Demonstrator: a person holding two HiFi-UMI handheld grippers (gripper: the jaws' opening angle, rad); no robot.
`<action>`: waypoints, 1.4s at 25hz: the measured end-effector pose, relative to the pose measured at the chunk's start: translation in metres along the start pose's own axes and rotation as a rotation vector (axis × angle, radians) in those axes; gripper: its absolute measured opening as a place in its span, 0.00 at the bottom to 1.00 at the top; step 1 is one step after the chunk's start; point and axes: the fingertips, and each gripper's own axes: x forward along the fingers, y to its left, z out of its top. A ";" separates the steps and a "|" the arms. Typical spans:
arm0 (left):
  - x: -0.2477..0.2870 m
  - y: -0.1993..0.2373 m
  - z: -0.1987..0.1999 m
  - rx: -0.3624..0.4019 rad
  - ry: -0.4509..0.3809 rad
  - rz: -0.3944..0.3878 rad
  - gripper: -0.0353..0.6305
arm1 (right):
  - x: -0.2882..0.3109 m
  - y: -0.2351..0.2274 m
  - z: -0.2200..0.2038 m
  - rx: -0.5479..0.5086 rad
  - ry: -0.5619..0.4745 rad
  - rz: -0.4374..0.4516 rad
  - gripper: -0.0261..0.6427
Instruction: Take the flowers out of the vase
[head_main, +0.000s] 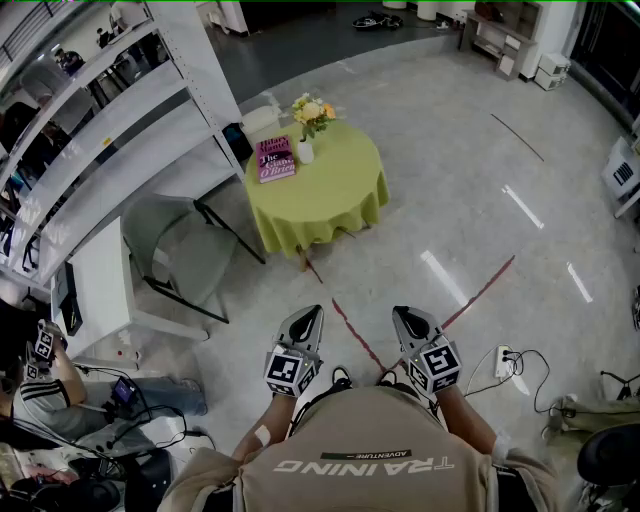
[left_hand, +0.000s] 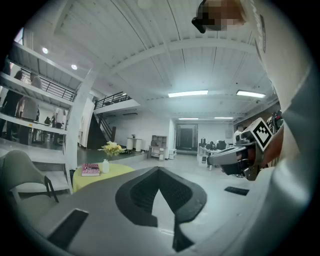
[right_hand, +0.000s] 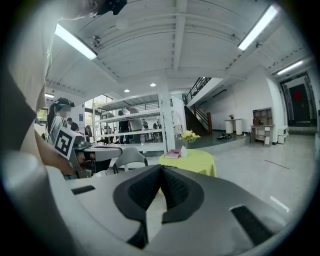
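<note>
Yellow flowers (head_main: 312, 112) stand in a small white vase (head_main: 305, 151) on a round table with a lime-green cloth (head_main: 330, 195), far ahead of me. The left gripper view shows the same flowers (left_hand: 112, 147) and vase (left_hand: 105, 166) at the left; in the right gripper view the flowers (right_hand: 189, 136) and vase (right_hand: 183, 151) sit centre. My left gripper (head_main: 309, 318) and right gripper (head_main: 406, 317) hang close to my body, several steps short of the table. Both are shut, jaws tip to tip, with nothing between them.
A pink book (head_main: 275, 158) lies on the cloth beside the vase. A grey chair (head_main: 180, 250) and white shelving (head_main: 110, 130) stand left of the table. A seated person (head_main: 40, 385) is at lower left. Cables and a power strip (head_main: 505, 362) lie at right.
</note>
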 end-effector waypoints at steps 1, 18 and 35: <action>-0.001 0.004 -0.001 0.000 0.003 0.000 0.06 | 0.003 0.002 0.000 0.000 0.000 -0.001 0.04; 0.011 0.081 -0.008 -0.030 0.005 -0.044 0.06 | 0.068 0.009 0.003 0.047 -0.018 -0.097 0.04; 0.162 0.165 0.024 -0.001 0.009 0.062 0.06 | 0.222 -0.118 0.044 0.065 -0.047 0.050 0.04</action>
